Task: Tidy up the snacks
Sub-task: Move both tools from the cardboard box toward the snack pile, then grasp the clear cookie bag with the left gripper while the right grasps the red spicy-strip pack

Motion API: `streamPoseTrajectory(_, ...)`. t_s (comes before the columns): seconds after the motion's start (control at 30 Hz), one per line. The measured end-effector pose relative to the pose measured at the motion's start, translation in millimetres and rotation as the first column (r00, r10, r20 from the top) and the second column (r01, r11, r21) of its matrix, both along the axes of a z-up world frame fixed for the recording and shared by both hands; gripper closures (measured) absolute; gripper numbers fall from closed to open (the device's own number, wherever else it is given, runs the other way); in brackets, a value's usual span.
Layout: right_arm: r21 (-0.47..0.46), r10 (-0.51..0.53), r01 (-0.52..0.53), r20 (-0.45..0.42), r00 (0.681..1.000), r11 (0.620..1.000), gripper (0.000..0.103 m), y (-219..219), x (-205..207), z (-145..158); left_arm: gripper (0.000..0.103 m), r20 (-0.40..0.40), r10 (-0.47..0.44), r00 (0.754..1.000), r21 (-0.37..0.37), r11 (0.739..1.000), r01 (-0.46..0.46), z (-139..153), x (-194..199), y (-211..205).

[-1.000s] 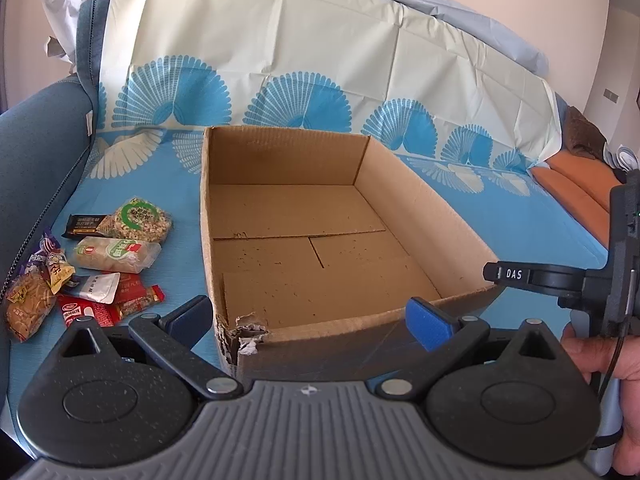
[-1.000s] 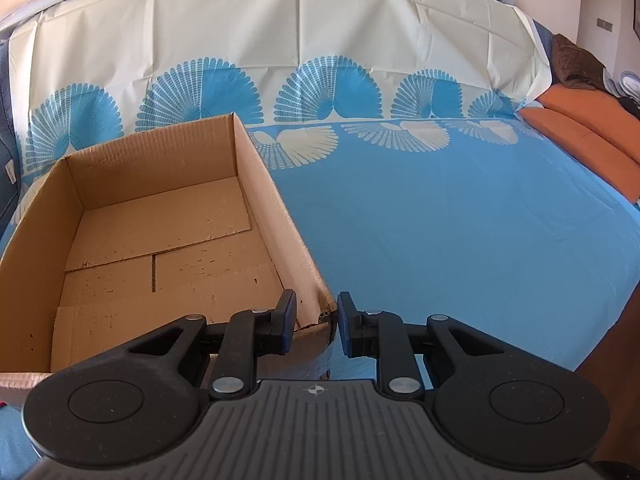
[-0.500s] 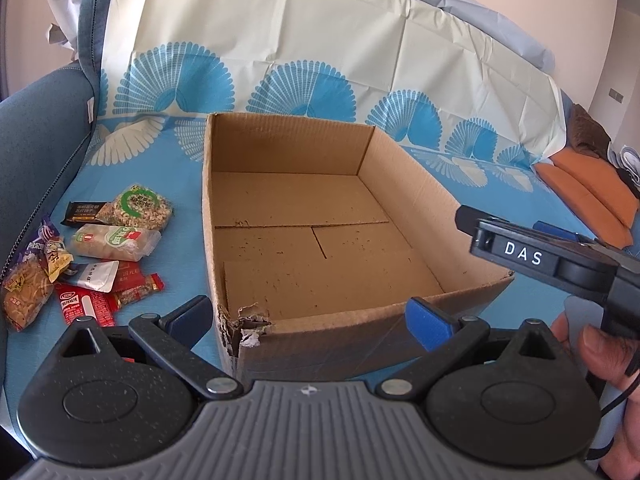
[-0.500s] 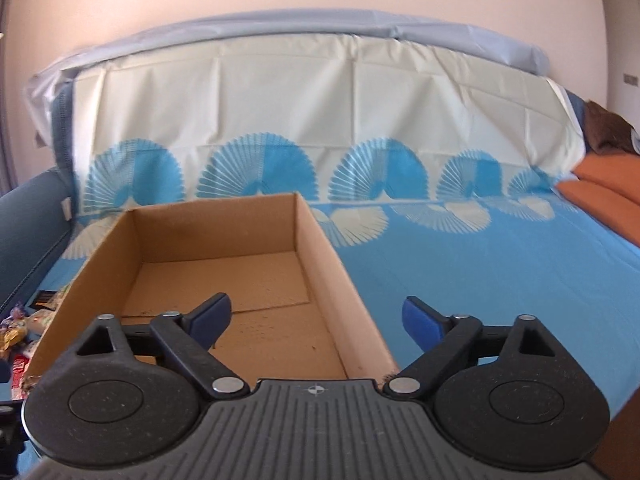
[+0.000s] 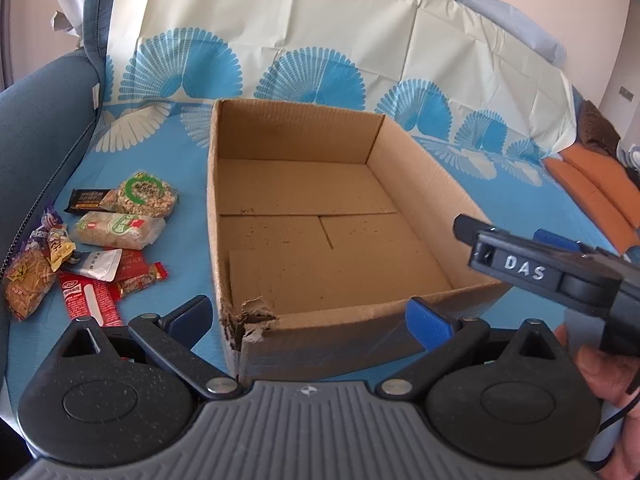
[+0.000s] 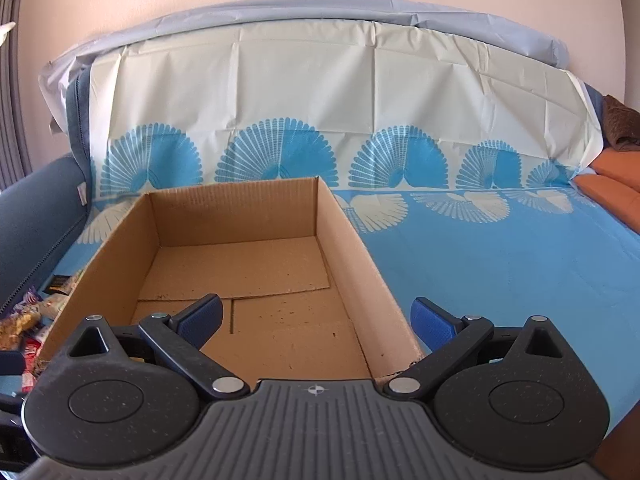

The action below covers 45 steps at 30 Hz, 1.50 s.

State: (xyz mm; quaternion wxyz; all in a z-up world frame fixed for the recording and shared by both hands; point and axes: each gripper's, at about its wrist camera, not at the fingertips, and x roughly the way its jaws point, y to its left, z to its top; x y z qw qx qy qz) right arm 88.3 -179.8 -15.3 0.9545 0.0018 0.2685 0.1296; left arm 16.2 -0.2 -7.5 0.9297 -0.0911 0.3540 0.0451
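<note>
**Box empty, snacks waiting on the left side**

Nearest to me, in the left wrist view, the left gripper (image 5: pixel 308 316) stood with its jaws wide apart and nothing between them. The torn near corner of the cardboard box (image 5: pixel 256 320) was just in front of it, at about 12 o'clock. In its own view, the right gripper (image 6: pixel 316 316) was also spread wide and held nothing; its jaws stood on both sides of the box's right wall without pressing on it.

The box was empty. Its long axis ran from 6 to 12 o'clock, away from me. The snack pile (image 5: pixel 88 248) lay on the blue cloth (image 5: pixel 192 208) at about 10 o'clock from the left gripper, just beside the box's left wall. The packets lay mostly crosswise, from 9 to 3 o'clock.

I judged the left hand to be clearly nearer to the snacks, because the box stood between them and the right gripper. The next pick therefore belonged to the left side: swing toward 10 o'clock, then carry toward 1 o'clock over the wall.
</note>
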Motion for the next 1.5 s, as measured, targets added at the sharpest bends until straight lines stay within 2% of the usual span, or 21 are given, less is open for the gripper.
streamPoseTrajectory(0.13,-0.005,0.000,0.000,0.000,1.000,1.000,0.009,0.8,0.4,1.8,0.000,0.004,-0.022,1.000,-0.018,1.000,0.022,4.2,-2.4,-5.7)
streamPoseTrajectory(0.2,-0.006,0.005,-0.005,0.001,1.000,1.000,0.016,2.0,-0.1,2.8,0.000,0.010,-0.043,0.999,-0.033,0.999,0.043,5.6,-4.5,-5.5)
streamPoseTrajectory(0.3,-0.003,0.013,-0.013,0.007,1.000,1.000,0.029,7.1,-1.1,4.5,0.001,0.066,-0.085,0.994,-0.062,0.994,0.089,10.8,-15.8,1.4)
streamPoseTrajectory(0.37,0.002,0.015,-0.015,0.013,1.000,1.000,0.034,11.6,-2.3,5.5,0.008,0.068,-0.118,0.991,-0.067,0.990,0.122,14.5,-21.1,5.4)
streamPoseTrajectory(0.43,0.012,0.015,-0.015,0.017,1.000,1.000,0.035,17.7,-2.9,7.8,0.040,0.062,-0.147,0.987,-0.085,0.985,0.152,18.8,-24.6,11.5)
streamPoseTrajectory(0.47,0.024,0.015,-0.016,0.018,1.000,1.000,0.036,20.7,-4.1,9.1,0.047,0.070,-0.161,0.985,-0.078,0.983,0.166,22.6,-26.8,15.2)
streamPoseTrajectory(0.53,0.052,0.025,-0.026,0.017,1.000,0.998,0.038,27.3,-5.3,12.5,0.079,0.107,-0.192,0.976,-0.026,0.980,0.196,36.8,-31.0,21.8)
streamPoseTrajectory(0.57,0.064,0.035,-0.036,0.018,0.999,0.997,0.039,31.7,-6.4,14.4,0.082,0.132,-0.216,0.967,0.002,0.976,0.218,46.0,-33.5,26.2)
streamPoseTrajectory(0.7,0.091,0.098,-0.102,0.045,0.994,0.991,0.040,54.3,-15.6,22.0,0.083,0.201,-0.259,0.945,0.205,0.954,0.219,75.7,-39.4,49.0)
streamPoseTrajectory(0.77,0.103,0.145,-0.151,0.062,0.988,0.983,0.043,69.3,-20.5,25.9,0.083,0.196,-0.241,0.951,0.284,0.942,0.181,75.5,-39.0,67.4)
streamPoseTrajectory(0.87,0.129,0.222,-0.230,0.078,0.972,0.964,0.051,92.5,-29.6,30.4,0.083,0.138,-0.180,0.974,0.319,0.939,0.128,50.9,-34.9,108.0)
streamPoseTrajectory(0.93,0.139,0.286,-0.296,0.090,0.954,0.945,0.055,110.5,-38.3,33.1,0.083,0.110,-0.133,0.985,0.314,0.945,0.092,26.2,-40.7,136.2)
streamPoseTrajectory(1.0,0.147,0.360,-0.371,0.093,0.928,0.917,0.059,129.0,-48.7,33.6,0.083,0.090,-0.079,0.993,0.279,0.959,0.051,-2.1,-53.1,160.7)
streamPoseTrajectory(1.03,0.148,0.397,-0.408,0.094,0.913,0.901,0.059,140.1,-54.9,33.5,0.082,0.070,-0.033,0.997,0.217,0.976,0.017,-8.3,-55.3,175.3)
streamPoseTrajectory(1.07,0.146,0.425,-0.434,0.091,0.901,0.889,0.059,148.7,-59.3,32.7,0.082,0.128,0.014,0.992,0.151,0.988,-0.034,-4.2,-61.8,191.5)
streamPoseTrajectory(1.1,0.141,0.455,-0.463,0.084,0.887,0.875,0.059,159.6,-63.8,31.8,0.082,0.179,0.072,0.981,0.090,0.992,-0.089,0.0,-68.0,205.7)
streamPoseTrajectory(1.17,0.137,0.502,-0.506,0.068,0.862,0.851,0.059,176.3,-70.2,28.8,0.081,0.173,0.144,0.974,0.023,0.988,-0.150,-1.3,-69.4,221.9)
streamPoseTrajectory(1.23,0.130,0.542,-0.544,0.048,0.839,0.829,0.059,189.5,-74.5,22.0,0.066,0.137,0.178,0.974,0.039,0.982,-0.185,-3.7,-64.4,224.4)
streamPoseTrajectory(1.27,0.119,0.557,-0.556,0.031,0.830,0.823,0.058,196.8,-75.3,17.8,0.064,0.115,0.172,0.978,0.059,0.982,-0.180,-5.5,-60.5,222.7)
streamPoseTrajectory(1.37,0.117,0.587,-0.581,-0.020,0.809,0.805,0.057,213.2,-76.4,4.1,0.062,0.048,0.158,0.986,0.121,0.979,-0.163,-14.9,-51.1,217.2)
streamPoseTrajectory(1.5,0.117,0.611,-0.601,-0.082,0.787,0.790,0.054,232.1,-76.4,-15.7,0.064,-0.037,0.197,0.980,0.177,0.966,-0.188,-32.2,-39.8,219.2)
